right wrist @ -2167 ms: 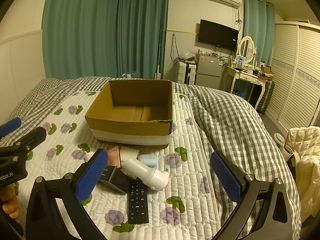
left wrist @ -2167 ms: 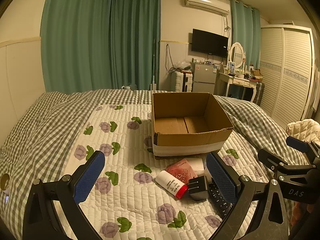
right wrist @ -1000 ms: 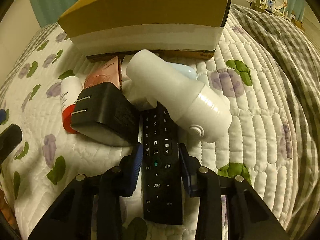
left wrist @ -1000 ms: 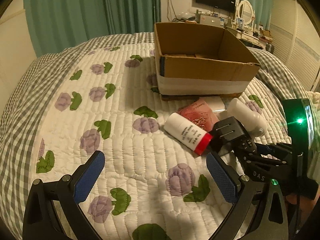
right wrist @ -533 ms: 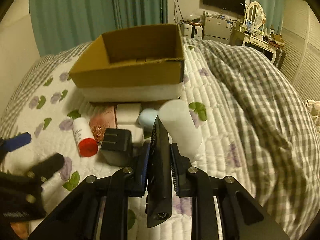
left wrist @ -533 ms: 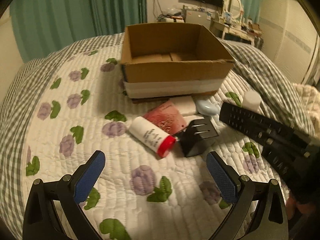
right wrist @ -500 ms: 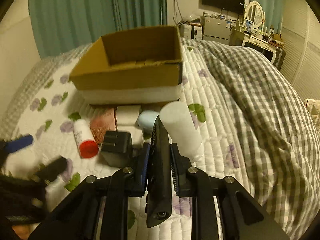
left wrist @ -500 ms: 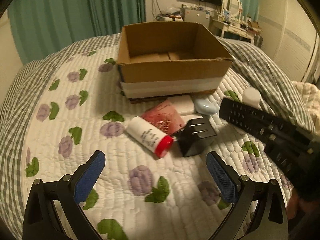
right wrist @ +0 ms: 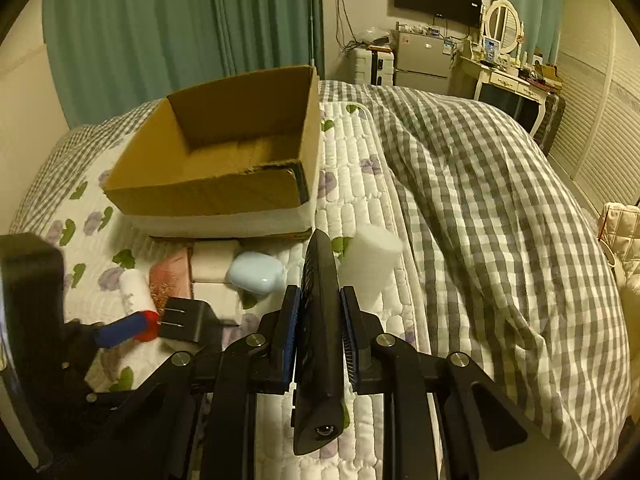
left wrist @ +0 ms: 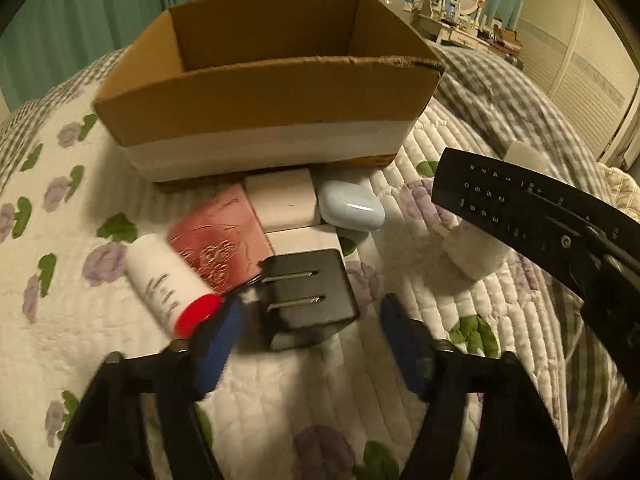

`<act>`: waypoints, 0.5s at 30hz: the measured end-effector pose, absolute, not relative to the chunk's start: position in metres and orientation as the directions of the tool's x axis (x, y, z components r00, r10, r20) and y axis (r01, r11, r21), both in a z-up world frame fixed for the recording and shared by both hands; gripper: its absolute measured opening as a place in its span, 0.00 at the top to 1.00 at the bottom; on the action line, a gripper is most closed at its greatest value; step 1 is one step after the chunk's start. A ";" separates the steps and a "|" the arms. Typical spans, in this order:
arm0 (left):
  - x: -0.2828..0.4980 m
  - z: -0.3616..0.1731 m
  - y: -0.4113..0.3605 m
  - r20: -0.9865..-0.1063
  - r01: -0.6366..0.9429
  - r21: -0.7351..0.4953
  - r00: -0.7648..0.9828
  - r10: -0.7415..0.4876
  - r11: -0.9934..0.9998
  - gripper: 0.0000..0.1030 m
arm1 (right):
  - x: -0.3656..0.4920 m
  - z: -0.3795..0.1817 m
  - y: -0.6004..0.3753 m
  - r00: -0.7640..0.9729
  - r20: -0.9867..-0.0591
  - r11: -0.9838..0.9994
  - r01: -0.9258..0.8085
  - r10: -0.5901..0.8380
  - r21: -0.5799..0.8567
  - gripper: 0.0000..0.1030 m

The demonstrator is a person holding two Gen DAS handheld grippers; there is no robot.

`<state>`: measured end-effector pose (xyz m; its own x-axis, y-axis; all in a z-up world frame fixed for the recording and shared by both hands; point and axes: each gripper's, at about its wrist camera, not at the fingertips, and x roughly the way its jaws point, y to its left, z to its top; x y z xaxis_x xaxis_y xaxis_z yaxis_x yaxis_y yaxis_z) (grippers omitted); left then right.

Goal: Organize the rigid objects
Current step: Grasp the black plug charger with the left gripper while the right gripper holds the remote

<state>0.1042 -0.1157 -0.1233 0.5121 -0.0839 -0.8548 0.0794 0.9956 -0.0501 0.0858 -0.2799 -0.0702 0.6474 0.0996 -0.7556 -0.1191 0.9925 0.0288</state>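
Box: 1 cardboard box (left wrist: 264,92), open-topped, white band round its base, set on the quilt (left wrist: 80,304); nothing is seen inside it from the right wrist view.
Remote: 1 black remote (right wrist: 320,320), held edge-up off the bed, pointing toward the box.
R gripper: right gripper (right wrist: 319,308), jaws clamped on the remote, pads pressed to both its sides.
L gripper: left gripper (left wrist: 310,328), jaws part-way in, just been closing; blue pads are seen either side of the charger, a gap left on each side, blurred.
Charger: 1 black plug block (left wrist: 308,296), 2 prongs up, lying between the L pads, not gripped.
Bottles: 2 counted. 1 white bottle w/ red cap (left wrist: 172,284) lying just left of the charger; 1 plain white bottle (right wrist: 370,264) beside the remote tip.
Pink item: 1 flat pink box (left wrist: 220,240), touching the red-capped bottle.
White blocks: 2 (left wrist: 282,198), stacked front-to-back betw. pink box & blue case.
Blue case: 1 pale blue rounded case (left wrist: 352,208), near the box front.
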 end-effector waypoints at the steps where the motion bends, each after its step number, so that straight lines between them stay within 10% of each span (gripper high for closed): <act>1: 0.105 -0.125 -0.117 -0.856 0.076 -0.039 0.512 -0.073 0.996 0.51 | 0.087 -0.073 -0.280 0.646 -0.757 0.992 -0.121 0.100 0.028 0.82; 15: 0.070 -0.067 -0.092 -0.800 0.088 -0.085 0.587 -0.121 0.992 0.58 | 0.076 -0.044 -0.281 0.692 -0.709 0.990 -0.121 0.135 0.070 0.82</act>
